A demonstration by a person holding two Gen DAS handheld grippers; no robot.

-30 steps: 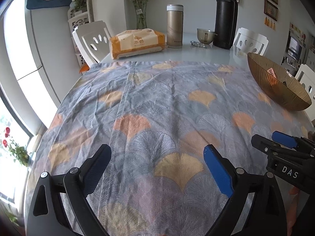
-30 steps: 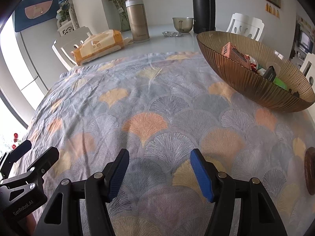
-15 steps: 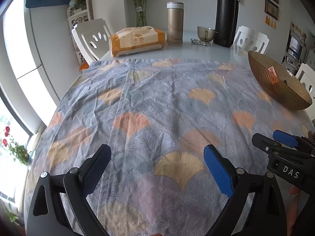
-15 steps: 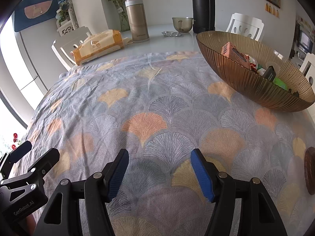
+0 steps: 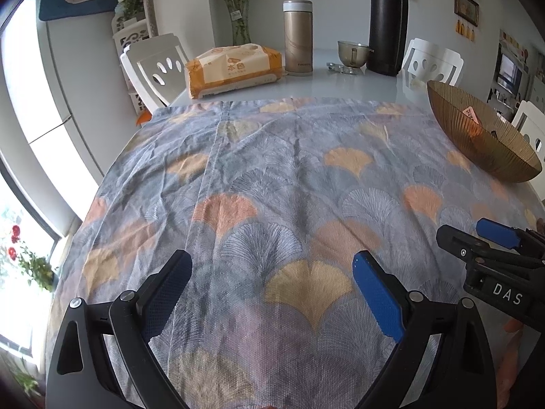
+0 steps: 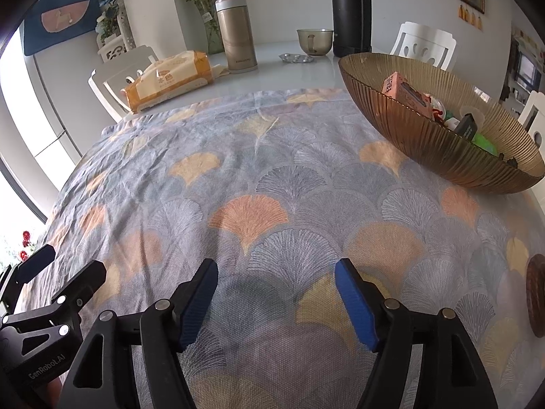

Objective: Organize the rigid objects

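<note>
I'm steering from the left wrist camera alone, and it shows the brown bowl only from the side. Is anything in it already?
Observer: Yes. The right wrist view looks into the brown bowl: a pink box leans against its wall, with a black item and something green further along.
Operator: Anything loose on the cloth further right?
Observer: One dark round disc, cut off by the frame's right edge, lies on the cloth.
Operator: Is the right hand-held gripper carrying something?
Observer: No. The right hand-held gripper has nothing between its jaws, and they are opening.
</note>
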